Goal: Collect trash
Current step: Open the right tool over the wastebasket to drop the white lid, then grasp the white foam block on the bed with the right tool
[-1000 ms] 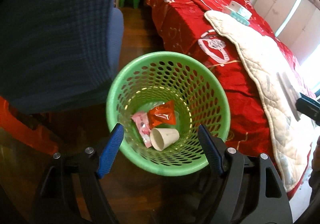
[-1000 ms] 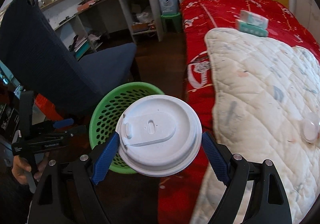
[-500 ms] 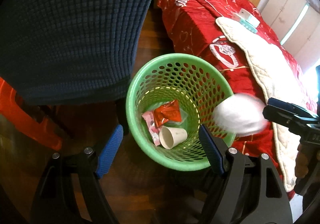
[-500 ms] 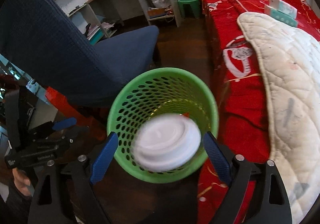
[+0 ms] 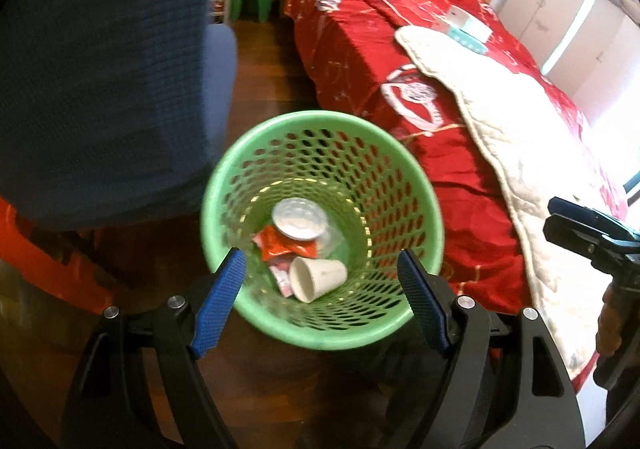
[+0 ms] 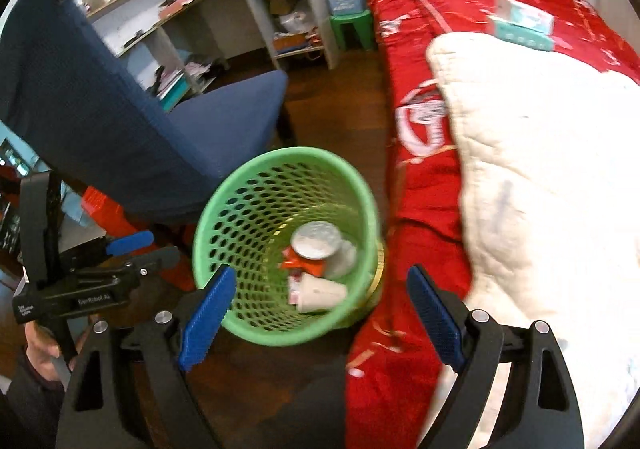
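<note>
Two grippers hang over the green basket, and both are empty. The right gripper has just been opening; its blue pads stand wide apart with nothing between them, only the basket's mouth below. The left gripper is spread as wide, its pads either side of the basket's near rim without touching it.

The white lid lies flat at the bottom of the basket, on top of the red wrapper, with the paper cup on its side just in front of it, mouth toward the left gripper.

The basket stands on the wooden floor, close against the side of the red bed, with the blue chair on its other side.

What the next move turns on, I judge, is the bed: more rubbish would lie that way, and the bed is to the right of the basket, so the right hand is the nearer one. On the white quilt nothing that is clearly trash shows in either view; the box near the headboard may not be rubbish at all.
</note>
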### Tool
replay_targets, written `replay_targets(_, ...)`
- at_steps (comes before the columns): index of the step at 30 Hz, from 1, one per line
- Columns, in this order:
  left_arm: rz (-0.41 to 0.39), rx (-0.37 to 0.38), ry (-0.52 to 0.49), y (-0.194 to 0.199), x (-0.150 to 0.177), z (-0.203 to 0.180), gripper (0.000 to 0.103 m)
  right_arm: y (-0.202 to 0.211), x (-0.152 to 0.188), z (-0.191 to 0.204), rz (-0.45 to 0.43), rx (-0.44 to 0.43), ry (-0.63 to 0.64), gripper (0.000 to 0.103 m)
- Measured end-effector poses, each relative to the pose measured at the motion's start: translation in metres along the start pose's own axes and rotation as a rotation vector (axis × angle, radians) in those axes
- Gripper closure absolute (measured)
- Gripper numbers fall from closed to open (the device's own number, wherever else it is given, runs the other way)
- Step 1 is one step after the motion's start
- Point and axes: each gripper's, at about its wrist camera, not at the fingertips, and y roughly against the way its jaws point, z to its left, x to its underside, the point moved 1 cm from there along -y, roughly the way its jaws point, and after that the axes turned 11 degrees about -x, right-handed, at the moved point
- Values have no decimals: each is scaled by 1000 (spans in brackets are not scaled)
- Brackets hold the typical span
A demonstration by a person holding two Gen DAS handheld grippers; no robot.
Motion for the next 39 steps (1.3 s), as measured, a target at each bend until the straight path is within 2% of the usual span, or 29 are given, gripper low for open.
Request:
replay_targets(5, -5, 31, -59, 0, -6, -33, 26, 35, 13, -37, -40, 71, -57, 19)
replay_targets(22, 19, 101, -216, -7, -15, -136, 24, 158, 54, -197, -196, 338, -352, 19)
replay_targets(27, 23, 103, -247, -8, -15, -154, 24, 191, 50, -246, -270, 346, -452, 23)
replay_targets(33, 46, 102, -271, -18, -19, -173, 24, 223, 41, -317, -349, 312, -616, 28)
replay_targets(39, 57, 101, -298, -26, -20, -190, 24, 225, 31, -366, -363, 279, -725, 33)
